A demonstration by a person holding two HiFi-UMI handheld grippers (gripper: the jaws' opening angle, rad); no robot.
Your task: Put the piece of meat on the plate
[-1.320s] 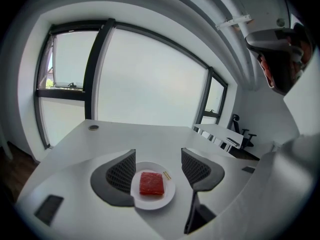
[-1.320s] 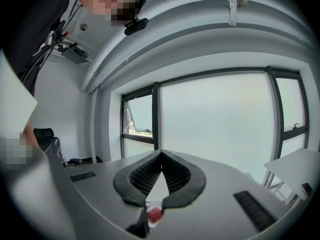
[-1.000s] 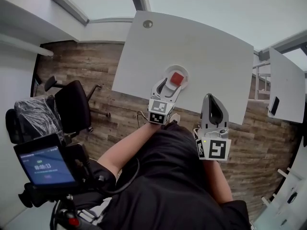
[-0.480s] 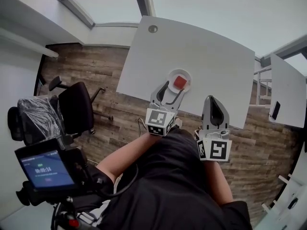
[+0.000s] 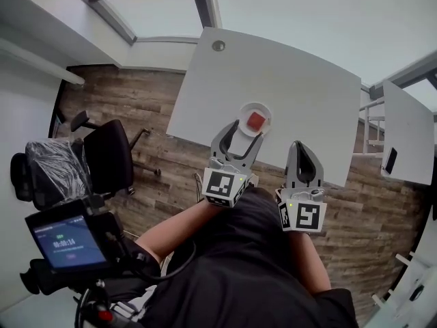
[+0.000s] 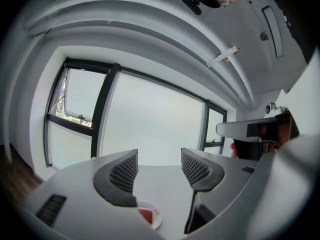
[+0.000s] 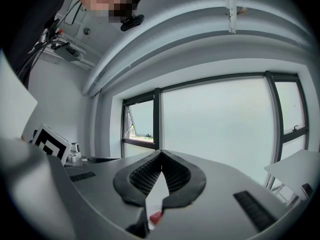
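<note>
A red piece of meat [image 5: 256, 121] lies on a small white plate [image 5: 244, 111] near the front edge of the white table [image 5: 287, 80]. My left gripper [image 5: 241, 130] is open with nothing in it, held just short of the plate, its jaws spread towards it. In the left gripper view the meat [image 6: 145, 215] and the plate [image 6: 156, 220] show low between the jaws. My right gripper [image 5: 303, 149] is shut and empty, to the right of the plate at the table's front edge. A bit of red meat [image 7: 155, 217] shows below its closed jaws.
A second white table [image 5: 406, 125] with a dark object on it stands at the right. A black office chair [image 5: 106, 152] is on the wooden floor at the left. A device with a lit screen [image 5: 68, 238] sits at lower left.
The left gripper has drawn back from the plate towards the person, leaving the meat on the plate. The right gripper has kept its place.
</note>
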